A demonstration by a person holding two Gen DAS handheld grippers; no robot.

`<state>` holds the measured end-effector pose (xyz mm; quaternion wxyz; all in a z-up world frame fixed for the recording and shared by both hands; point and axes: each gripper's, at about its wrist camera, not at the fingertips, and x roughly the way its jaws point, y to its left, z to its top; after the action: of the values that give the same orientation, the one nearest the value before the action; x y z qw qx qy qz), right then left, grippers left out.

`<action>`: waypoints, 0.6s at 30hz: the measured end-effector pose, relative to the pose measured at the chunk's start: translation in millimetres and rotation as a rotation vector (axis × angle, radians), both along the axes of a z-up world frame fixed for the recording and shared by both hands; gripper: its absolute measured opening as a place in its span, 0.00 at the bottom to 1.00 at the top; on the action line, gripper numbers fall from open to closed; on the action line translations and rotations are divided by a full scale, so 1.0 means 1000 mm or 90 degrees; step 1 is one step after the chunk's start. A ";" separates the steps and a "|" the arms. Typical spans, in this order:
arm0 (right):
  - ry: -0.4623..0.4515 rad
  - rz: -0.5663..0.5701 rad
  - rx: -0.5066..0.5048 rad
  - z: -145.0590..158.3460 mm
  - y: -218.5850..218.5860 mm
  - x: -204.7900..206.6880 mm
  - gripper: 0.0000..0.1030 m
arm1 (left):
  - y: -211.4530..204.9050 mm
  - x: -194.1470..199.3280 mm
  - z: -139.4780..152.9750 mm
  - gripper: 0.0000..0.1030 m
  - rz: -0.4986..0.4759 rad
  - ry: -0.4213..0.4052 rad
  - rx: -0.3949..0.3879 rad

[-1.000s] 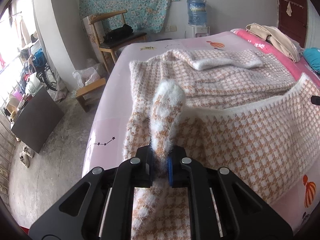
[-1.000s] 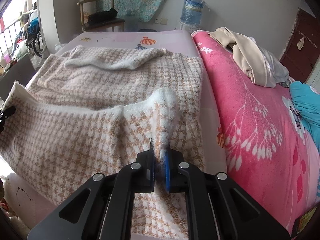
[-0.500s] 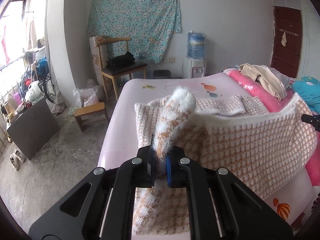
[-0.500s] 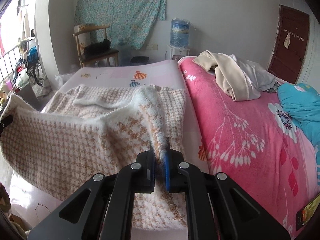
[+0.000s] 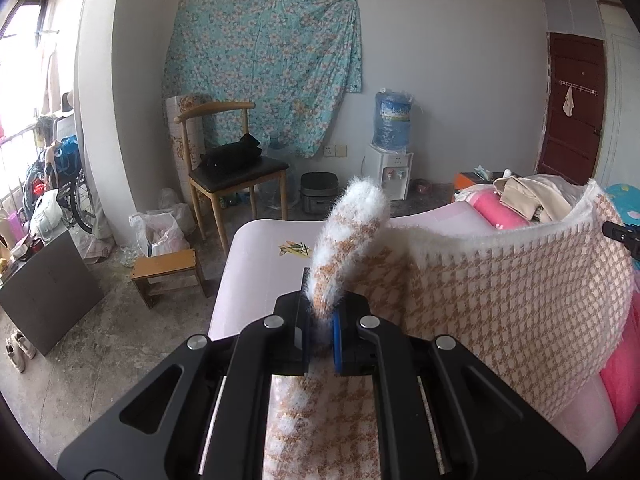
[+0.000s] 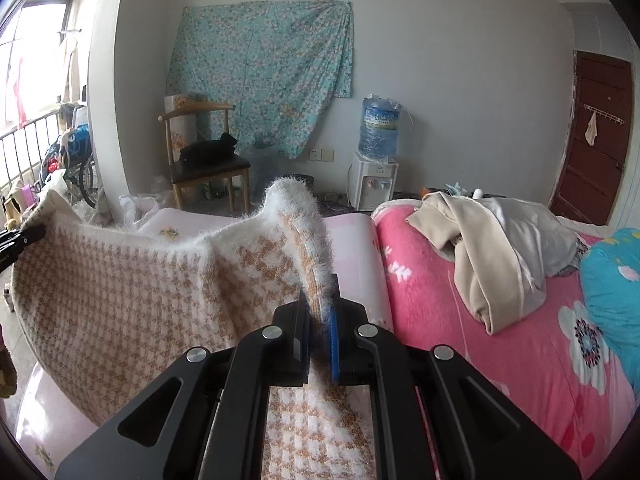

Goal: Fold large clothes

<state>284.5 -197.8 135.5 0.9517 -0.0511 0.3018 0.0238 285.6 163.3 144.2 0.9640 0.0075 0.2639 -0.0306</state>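
A fuzzy white-and-orange houndstooth garment (image 5: pixel 520 292) hangs stretched in the air above the bed. My left gripper (image 5: pixel 320 312) is shut on its left corner, and a furry tuft of cloth stands up out of the jaws. My right gripper (image 6: pixel 318 312) is shut on the garment's (image 6: pixel 120 300) opposite corner. The white-trimmed top edge sags between the two grips. The tip of the right gripper (image 5: pixel 620 234) shows at the right edge of the left wrist view. At the far left of the right wrist view I see the left gripper's tip (image 6: pixel 20 238).
The bed has a pale pink sheet (image 5: pixel 260 264) and a bright pink floral blanket (image 6: pixel 480 320) with a beige clothes pile (image 6: pixel 488 248) on it. Beyond the bed stand a wooden chair (image 5: pixel 228 172), a small stool (image 5: pixel 168 272) and a water dispenser (image 5: pixel 390 152). A brown door (image 6: pixel 596 140) is at the right.
Both grippers have risen and tipped upward with the garment held. It has lifted off the bed and now hangs between them, with the far wall in view.
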 end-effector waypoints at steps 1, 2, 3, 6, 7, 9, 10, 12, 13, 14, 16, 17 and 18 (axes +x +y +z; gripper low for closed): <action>0.013 0.000 0.009 -0.007 -0.002 0.020 0.07 | 0.001 0.020 -0.004 0.07 -0.001 0.012 -0.001; 0.028 -0.001 0.013 -0.017 -0.004 0.039 0.07 | 0.001 0.040 -0.010 0.07 -0.004 0.027 0.001; 0.046 -0.004 0.016 -0.028 -0.006 0.058 0.07 | 0.001 0.060 -0.019 0.07 -0.006 0.048 -0.001; 0.143 -0.007 0.045 -0.078 -0.015 0.112 0.08 | 0.003 0.117 -0.058 0.09 -0.007 0.138 -0.011; 0.191 -0.006 0.060 -0.099 -0.020 0.128 0.09 | 0.003 0.134 -0.076 0.13 -0.004 0.178 -0.011; 0.270 -0.016 0.087 -0.130 -0.031 0.148 0.17 | 0.007 0.159 -0.106 0.22 0.016 0.263 -0.008; 0.289 -0.030 0.102 -0.137 -0.038 0.151 0.20 | 0.011 0.163 -0.114 0.22 0.036 0.282 -0.003; 0.265 -0.035 0.143 -0.128 -0.047 0.143 0.24 | 0.019 0.156 -0.107 0.26 0.029 0.256 -0.037; 0.237 -0.034 0.149 -0.119 -0.048 0.137 0.28 | 0.022 0.150 -0.101 0.30 0.022 0.235 -0.058; 0.217 -0.024 0.155 -0.112 -0.047 0.134 0.33 | 0.025 0.143 -0.095 0.37 0.012 0.217 -0.076; 0.216 0.020 0.175 -0.108 -0.035 0.136 0.34 | 0.022 0.140 -0.094 0.38 -0.029 0.215 -0.119; 0.230 0.043 0.194 -0.110 -0.027 0.142 0.34 | 0.020 0.144 -0.098 0.39 -0.046 0.232 -0.140; 0.250 0.059 0.213 -0.117 -0.021 0.149 0.34 | 0.016 0.151 -0.105 0.39 -0.054 0.254 -0.155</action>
<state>433.3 -218.4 18.1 0.8680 0.0991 0.4697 0.1267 436.8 179.2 39.4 0.8844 -0.1037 0.4431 -0.1032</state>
